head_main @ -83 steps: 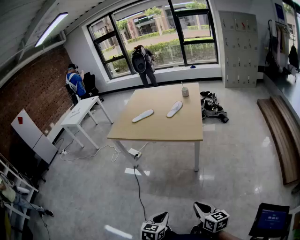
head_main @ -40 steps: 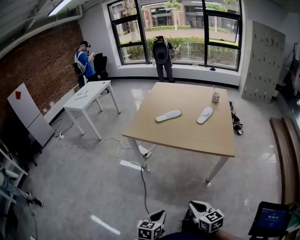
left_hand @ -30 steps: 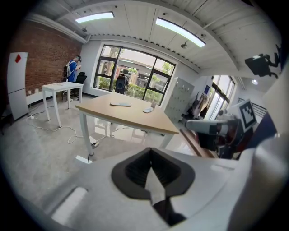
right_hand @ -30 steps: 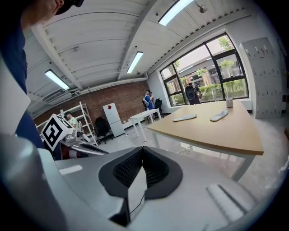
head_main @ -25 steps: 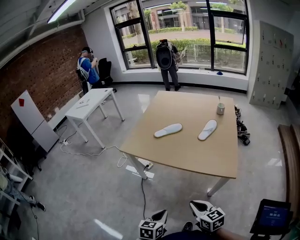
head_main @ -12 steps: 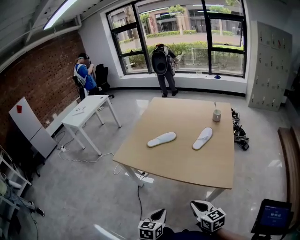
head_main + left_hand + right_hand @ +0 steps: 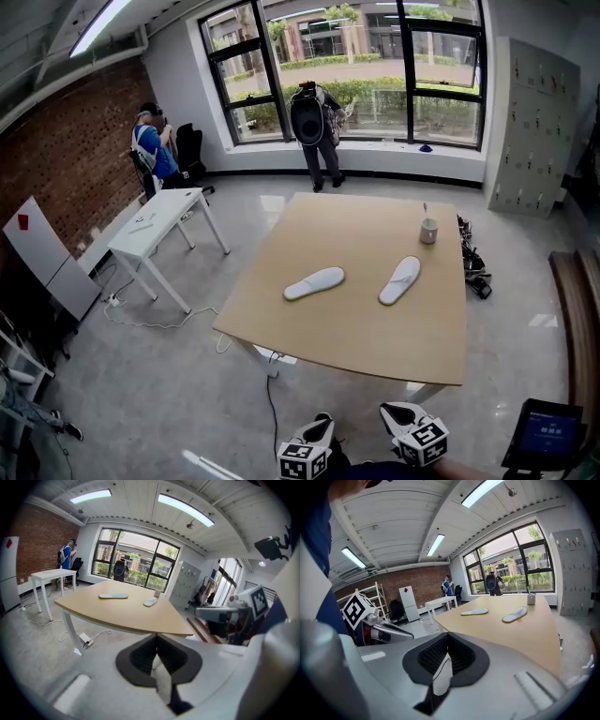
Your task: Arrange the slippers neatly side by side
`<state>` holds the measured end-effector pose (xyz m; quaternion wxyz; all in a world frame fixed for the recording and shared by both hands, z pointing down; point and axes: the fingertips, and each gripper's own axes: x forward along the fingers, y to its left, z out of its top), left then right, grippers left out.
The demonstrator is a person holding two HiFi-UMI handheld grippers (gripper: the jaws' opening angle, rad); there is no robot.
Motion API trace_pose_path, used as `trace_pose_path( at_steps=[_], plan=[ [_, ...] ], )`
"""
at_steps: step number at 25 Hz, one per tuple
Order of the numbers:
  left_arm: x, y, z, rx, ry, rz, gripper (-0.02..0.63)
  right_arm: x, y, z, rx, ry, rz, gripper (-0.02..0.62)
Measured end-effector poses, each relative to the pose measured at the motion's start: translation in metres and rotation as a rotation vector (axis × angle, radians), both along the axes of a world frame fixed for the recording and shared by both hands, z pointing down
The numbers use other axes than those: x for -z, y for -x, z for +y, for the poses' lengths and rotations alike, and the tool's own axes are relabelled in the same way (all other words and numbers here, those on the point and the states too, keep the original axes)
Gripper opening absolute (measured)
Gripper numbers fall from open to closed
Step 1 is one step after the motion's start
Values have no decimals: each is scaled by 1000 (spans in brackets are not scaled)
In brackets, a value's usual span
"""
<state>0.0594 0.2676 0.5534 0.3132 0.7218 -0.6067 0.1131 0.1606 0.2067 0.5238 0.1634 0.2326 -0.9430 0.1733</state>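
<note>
Two pale slippers lie apart on the wooden table (image 7: pixel 356 328): the left slipper (image 7: pixel 314 282) is angled across it, the right slipper (image 7: pixel 400 279) points toward the far edge. Both also show in the left gripper view, left slipper (image 7: pixel 113 596) and right slipper (image 7: pixel 150 602), and in the right gripper view, left slipper (image 7: pixel 475 612) and right slipper (image 7: pixel 515 614). My left gripper (image 7: pixel 313 447) and right gripper (image 7: pixel 405 427) hang at the bottom of the head view, well short of the table. The jaws of the left gripper (image 7: pixel 156 637) and right gripper (image 7: pixel 446 635) are shut with nothing between them.
A cup (image 7: pixel 427 230) stands near the table's far right corner. A white side table (image 7: pixel 155 221) is at the left, cables (image 7: pixel 159 323) trail on the floor beside it. Two people stand by the windows. Gear (image 7: pixel 472 262) lies on the floor right of the table.
The table and slippers sit larger and nearer in the head view than before, as I have walked toward them. Both grippers stay shut at the bottom edge.
</note>
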Motion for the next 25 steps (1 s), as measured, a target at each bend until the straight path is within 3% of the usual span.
trace_pose_path(
  at_steps=[16,25],
  plan=[
    [-1,69,-111,-139,8,47,5,-3,66,-99,-146,24,41,11],
    [-7,116,-159,-209,28,134,5,-8,125,-131,-173,30,79,11]
  ],
)
